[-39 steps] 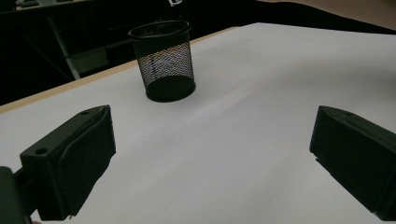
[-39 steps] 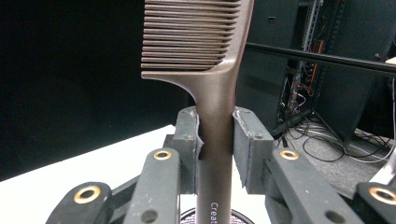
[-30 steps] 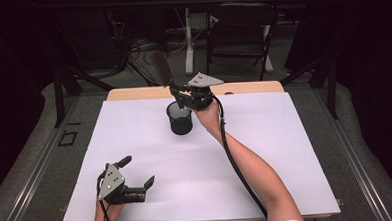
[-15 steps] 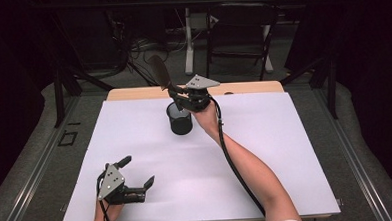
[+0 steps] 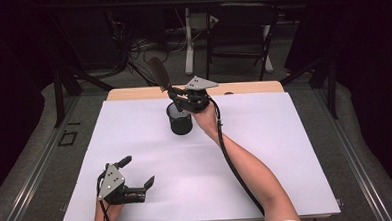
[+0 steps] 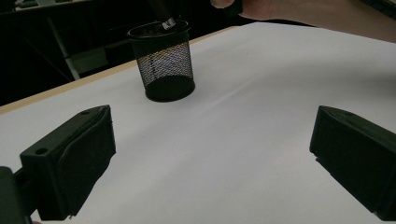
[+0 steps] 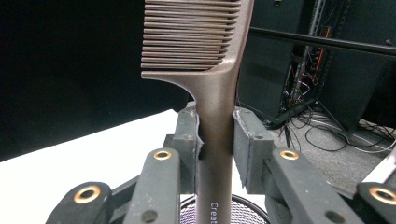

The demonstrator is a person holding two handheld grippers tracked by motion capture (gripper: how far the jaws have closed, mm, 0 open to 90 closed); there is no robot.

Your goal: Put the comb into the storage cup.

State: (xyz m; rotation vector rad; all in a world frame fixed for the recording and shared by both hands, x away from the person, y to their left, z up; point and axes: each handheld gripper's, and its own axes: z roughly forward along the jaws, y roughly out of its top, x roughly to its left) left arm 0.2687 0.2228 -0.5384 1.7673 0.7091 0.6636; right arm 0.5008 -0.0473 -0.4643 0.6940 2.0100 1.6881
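A brown comb (image 7: 210,84) stands nearly upright over a black mesh cup (image 5: 179,119), its handle pointing down into the cup's mouth (image 7: 224,210). My right gripper (image 5: 176,96) is shut on the comb's handle, pads pressed on both sides (image 7: 215,140), just above the cup's rim. The comb's toothed end (image 5: 159,72) rises up and to the left over the table's far edge. The cup (image 6: 162,60) stands on the white table sheet (image 5: 286,151) near the back middle. My left gripper (image 5: 136,173) rests open at the front left, nothing between its jaws (image 6: 210,154).
The white sheet covers a wooden table whose bare edge (image 5: 253,87) shows at the back. Dark floor, cables (image 5: 131,48) and stands lie beyond it. A forearm (image 5: 252,173) crosses the right middle of the table.
The comb has tilted a little more upright over the cup with the right gripper; the left gripper has kept still.
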